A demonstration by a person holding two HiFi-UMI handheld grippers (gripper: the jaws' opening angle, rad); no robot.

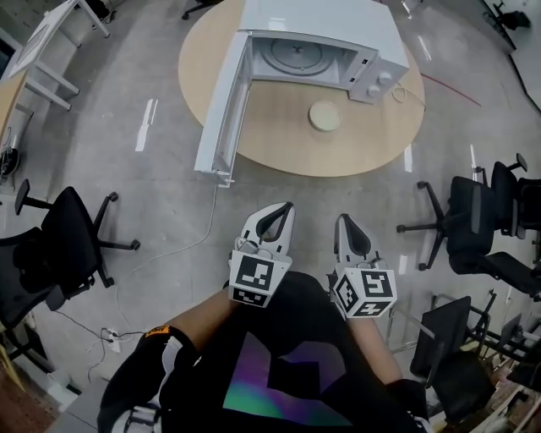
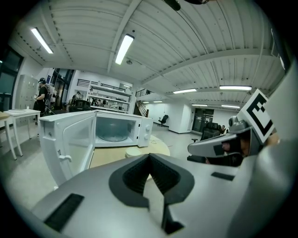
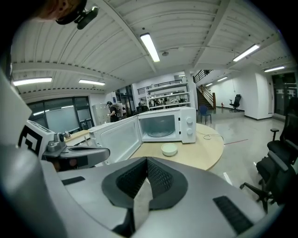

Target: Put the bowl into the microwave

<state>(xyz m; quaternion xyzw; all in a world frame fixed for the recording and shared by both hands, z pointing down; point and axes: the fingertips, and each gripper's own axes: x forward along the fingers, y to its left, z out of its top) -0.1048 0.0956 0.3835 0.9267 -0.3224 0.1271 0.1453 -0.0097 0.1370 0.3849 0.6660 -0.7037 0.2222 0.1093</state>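
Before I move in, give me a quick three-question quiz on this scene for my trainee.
1. True or false: the microwave door is shut.
2. Where is the bowl? A inside the microwave; B on the table in front of the microwave; C on the floor.
3. Fill in: the left gripper and right gripper have their jaws ___, holding nothing.
Key: 1 false; 2 B; 3 together.

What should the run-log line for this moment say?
microwave: door open | bowl: on table, outside microwave | left gripper: shut, empty | right gripper: shut, empty
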